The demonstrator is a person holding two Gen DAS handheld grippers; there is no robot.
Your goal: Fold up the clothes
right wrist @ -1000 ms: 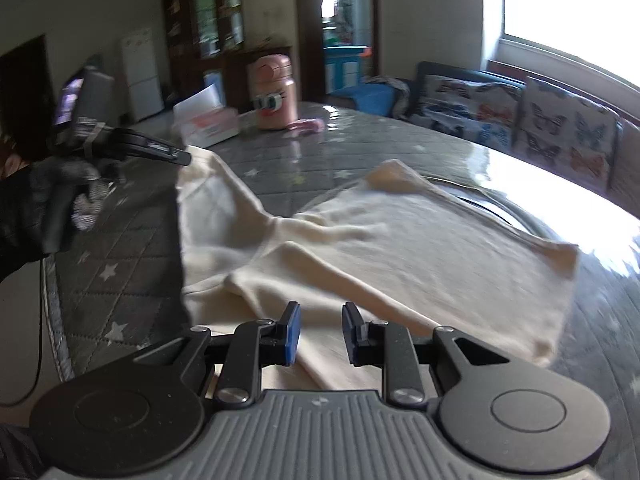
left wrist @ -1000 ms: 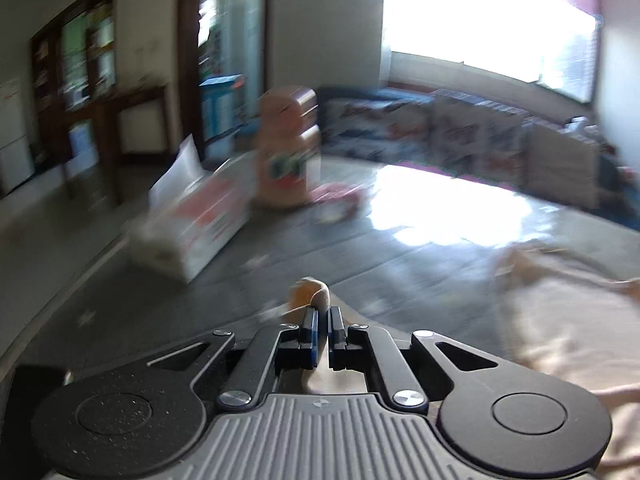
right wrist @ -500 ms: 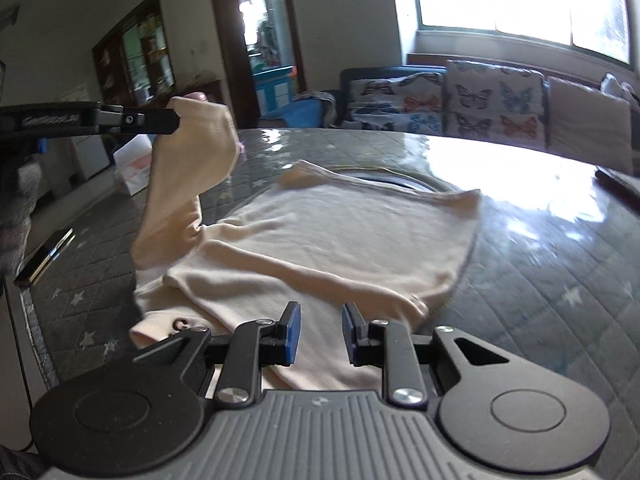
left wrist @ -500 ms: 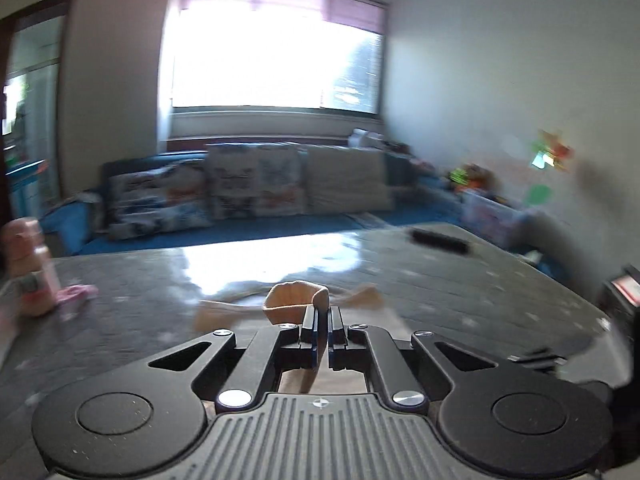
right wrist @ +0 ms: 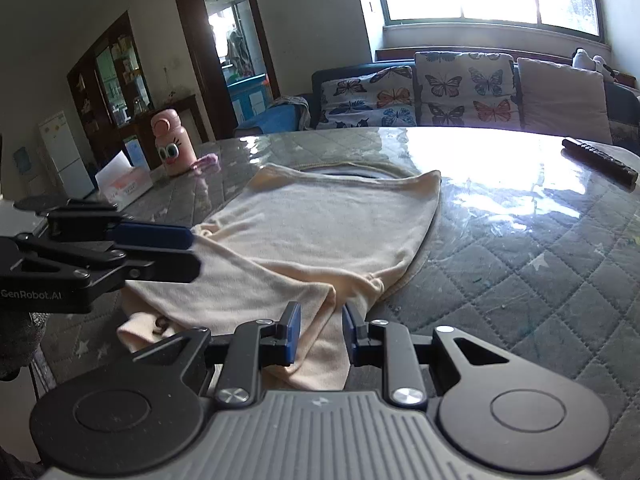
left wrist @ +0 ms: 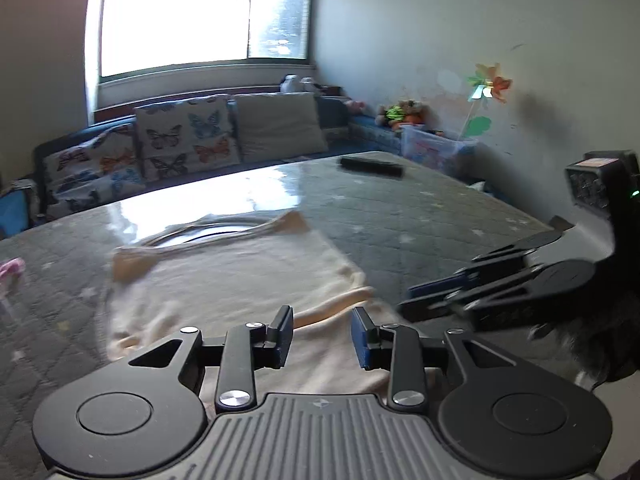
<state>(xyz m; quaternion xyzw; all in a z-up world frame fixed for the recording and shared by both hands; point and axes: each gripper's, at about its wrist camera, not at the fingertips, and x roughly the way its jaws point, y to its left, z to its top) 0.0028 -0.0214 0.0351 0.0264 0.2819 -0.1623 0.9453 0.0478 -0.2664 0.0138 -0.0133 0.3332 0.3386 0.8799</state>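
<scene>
A cream top (left wrist: pixel 240 272) lies on the grey quilted table (left wrist: pixel 420 216), neckline towards the window, one side folded over its body. Just above its near edge my left gripper (left wrist: pixel 322 334) has its jaws opening; cloth shows below the gap, but the pads press on nothing. In the right wrist view the left gripper (right wrist: pixel 194 252) hovers at the garment's (right wrist: pixel 328 232) left edge. My right gripper (right wrist: pixel 320 330) stands open over the near hem with only cloth beneath it. From the left wrist view the right gripper (left wrist: pixel 408 300) reaches in at the right, beside the garment.
A pink bottle with cartoon eyes (right wrist: pixel 173 144), a tissue box (right wrist: pixel 124 184) and a small pink object (right wrist: pixel 204 162) stand at the table's far left. A dark remote (right wrist: pixel 598 160) lies far right. A sofa with butterfly cushions (left wrist: pixel 184 140) runs behind the table.
My left gripper, shut on a cream fold, swung across over the garment, then opened and let the fold drop onto the body. The right gripper shifted slightly, its gap unchanged.
</scene>
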